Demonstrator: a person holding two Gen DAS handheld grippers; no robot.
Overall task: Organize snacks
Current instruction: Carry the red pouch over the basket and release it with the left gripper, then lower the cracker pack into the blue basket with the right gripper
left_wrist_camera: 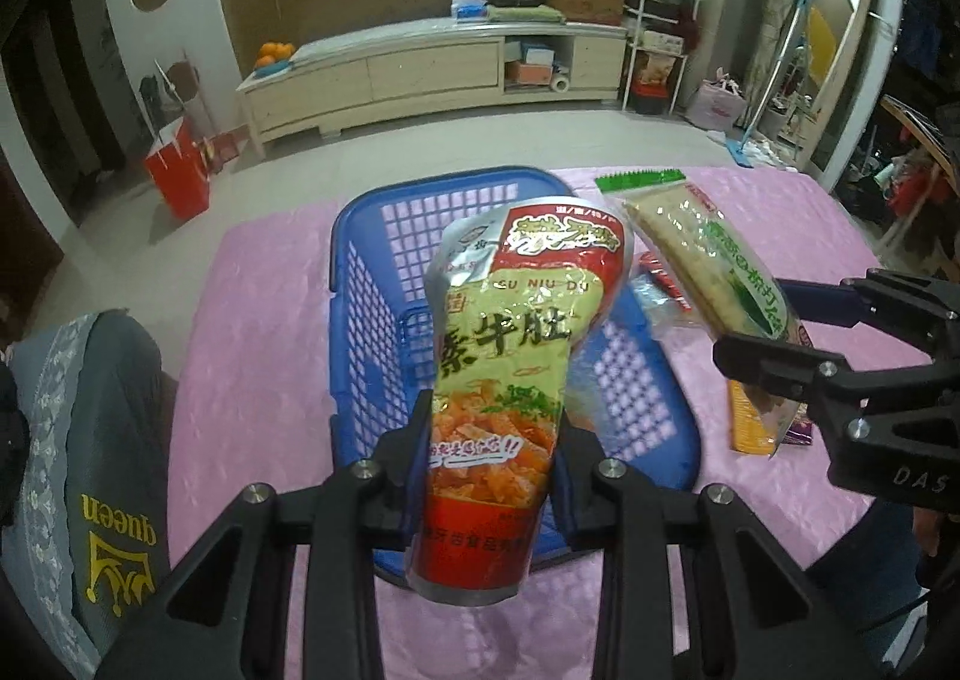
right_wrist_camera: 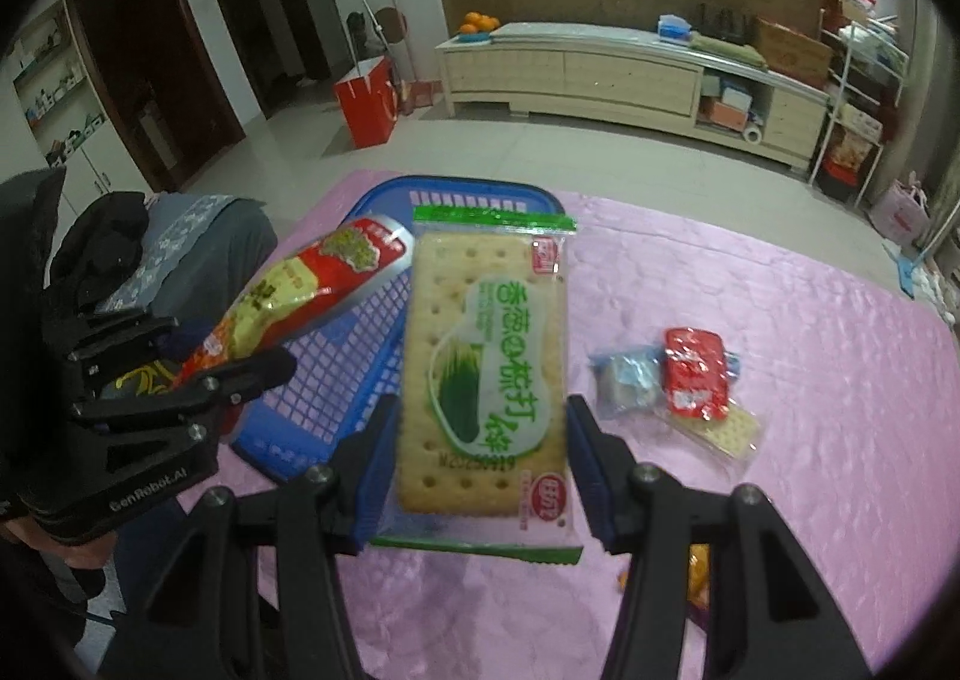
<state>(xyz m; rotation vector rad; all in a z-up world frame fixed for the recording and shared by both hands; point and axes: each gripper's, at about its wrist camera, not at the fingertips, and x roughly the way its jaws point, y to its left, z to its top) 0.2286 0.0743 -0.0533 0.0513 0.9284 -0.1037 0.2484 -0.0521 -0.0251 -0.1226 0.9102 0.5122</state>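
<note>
Glossy plastic snack packets [left_wrist_camera: 498, 356], perforated plastic basket [left_wrist_camera: 384, 284], shiny quilted tablecloth [right_wrist_camera: 780, 332]

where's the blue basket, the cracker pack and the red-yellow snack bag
blue basket [left_wrist_camera: 372, 284], left wrist view, on its left mesh wall
cracker pack [right_wrist_camera: 486, 374], right wrist view, on its green label
red-yellow snack bag [left_wrist_camera: 510, 344], left wrist view, on its yellow middle

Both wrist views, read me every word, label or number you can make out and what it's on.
"queen": grey cushion
"素牛肚", "NIU DU": red and yellow snack bag
"DAS": right gripper
"GenRobot.AI": left gripper
"W20250419": cracker packet
Small print on both packets, and the small red packet: unreadable.
</note>
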